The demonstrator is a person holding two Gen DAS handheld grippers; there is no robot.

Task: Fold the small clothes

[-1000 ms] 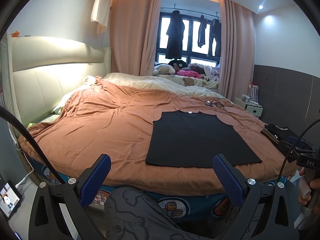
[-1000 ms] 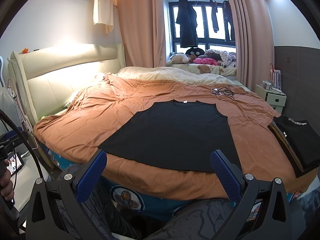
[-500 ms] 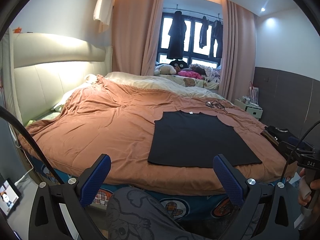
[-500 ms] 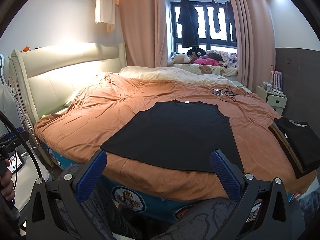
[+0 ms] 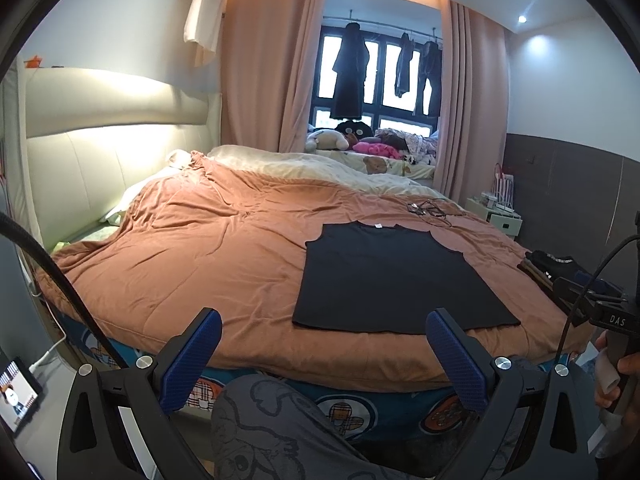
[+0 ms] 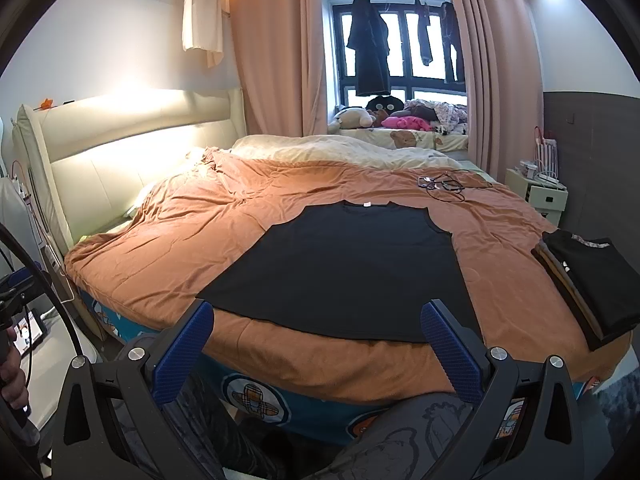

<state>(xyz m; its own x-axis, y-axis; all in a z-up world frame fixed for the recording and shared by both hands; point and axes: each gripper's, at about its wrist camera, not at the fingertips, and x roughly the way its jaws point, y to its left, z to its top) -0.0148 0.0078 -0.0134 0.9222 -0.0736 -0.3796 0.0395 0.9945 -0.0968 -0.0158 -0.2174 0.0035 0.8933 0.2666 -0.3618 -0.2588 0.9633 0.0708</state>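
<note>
Both the left gripper point(image 5: 323, 354) and right gripper point(image 6: 317, 346) are held spread and empty short of the black top point(image 6: 352, 272); bedspread point(image 6: 256, 240) may be pinched along with the hem.

A black sleeveless top point(image 6: 352, 268) lay spread flat and unfolded on the orange bed cover, neckline toward the window, hem near the bed's front edge. Folded dark clothes point(image 6: 588, 280) sat stacked at the right edge.

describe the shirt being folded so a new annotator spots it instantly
On the orange blanket covering the bed, near its front edge, lies a black shirt. It is spread flat, unlike the folded stack at the right edge.
</note>
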